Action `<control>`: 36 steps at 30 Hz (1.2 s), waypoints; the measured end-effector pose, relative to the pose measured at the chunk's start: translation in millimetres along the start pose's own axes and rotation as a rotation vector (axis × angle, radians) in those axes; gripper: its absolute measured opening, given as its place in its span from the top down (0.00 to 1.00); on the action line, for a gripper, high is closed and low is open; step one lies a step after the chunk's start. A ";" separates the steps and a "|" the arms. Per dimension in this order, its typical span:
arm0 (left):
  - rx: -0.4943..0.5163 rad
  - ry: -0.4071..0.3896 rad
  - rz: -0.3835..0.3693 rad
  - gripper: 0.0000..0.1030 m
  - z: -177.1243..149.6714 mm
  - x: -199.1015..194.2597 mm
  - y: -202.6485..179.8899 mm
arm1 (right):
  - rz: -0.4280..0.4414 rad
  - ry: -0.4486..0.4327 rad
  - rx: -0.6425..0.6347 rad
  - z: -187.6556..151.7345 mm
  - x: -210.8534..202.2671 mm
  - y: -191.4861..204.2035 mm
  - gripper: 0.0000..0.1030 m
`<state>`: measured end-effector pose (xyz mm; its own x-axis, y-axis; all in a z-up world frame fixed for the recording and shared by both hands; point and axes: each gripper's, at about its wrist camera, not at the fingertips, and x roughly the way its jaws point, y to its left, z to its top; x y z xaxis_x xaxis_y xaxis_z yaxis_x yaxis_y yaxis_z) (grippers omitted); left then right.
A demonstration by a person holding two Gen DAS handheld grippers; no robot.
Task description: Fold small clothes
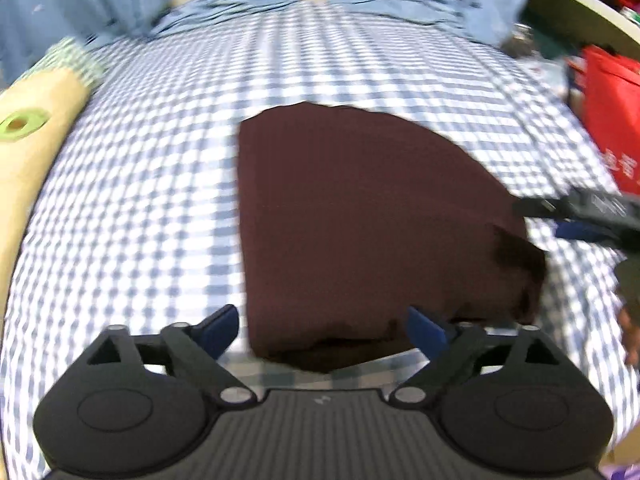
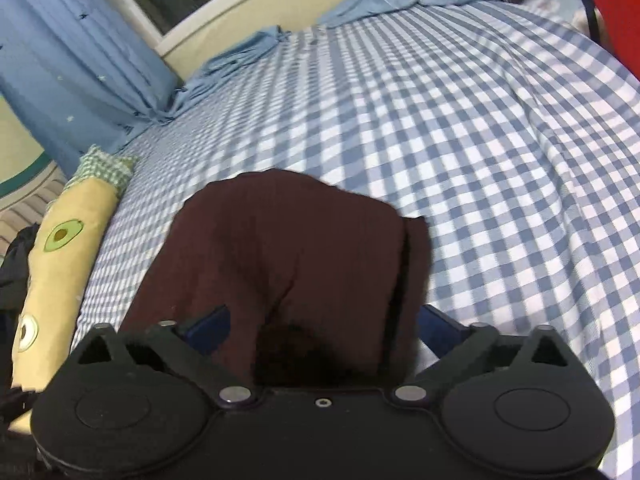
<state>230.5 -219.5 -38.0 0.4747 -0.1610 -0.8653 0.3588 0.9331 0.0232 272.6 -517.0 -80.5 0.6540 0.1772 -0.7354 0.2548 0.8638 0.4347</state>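
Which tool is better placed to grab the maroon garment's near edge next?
Left, probably. The left tool is open, straddling the maroon garment's near hem. The right tool sits over bunched cloth, no clean edge.

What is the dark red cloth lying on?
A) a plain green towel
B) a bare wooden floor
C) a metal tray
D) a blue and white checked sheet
D: in both wrist views the dark red cloth lies spread on the blue and white checked sheet, whose squares show all around it.
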 end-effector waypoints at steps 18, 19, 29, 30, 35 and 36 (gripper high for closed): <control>-0.007 0.098 0.129 0.01 -44.3 -29.4 59.2 | -0.270 0.030 0.060 -94.2 -26.1 17.7 0.01; 0.000 0.097 0.128 0.01 -49.8 -29.9 62.5 | -0.271 0.026 0.061 -100.4 -31.0 19.6 0.01; 0.031 0.158 0.097 0.01 -82.2 -24.8 94.4 | -0.279 0.029 0.200 -156.0 -66.3 19.6 0.01; 0.028 0.154 0.085 0.01 -80.7 -22.7 96.2 | -0.273 0.021 0.219 -157.4 -69.3 18.6 0.01; 0.006 0.159 0.047 0.01 -61.1 -5.2 100.6 | -0.214 -0.046 0.295 -143.7 -79.7 7.0 0.01; 0.007 0.161 0.050 0.01 -55.2 0.8 100.3 | -0.206 -0.059 0.305 -138.1 -80.1 4.2 0.01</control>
<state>222.5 -108.2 -64.0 0.3576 -0.0607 -0.9319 0.3440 0.9363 0.0710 122.9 -462.4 -91.6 0.6044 -0.0209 -0.7964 0.5802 0.6966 0.4220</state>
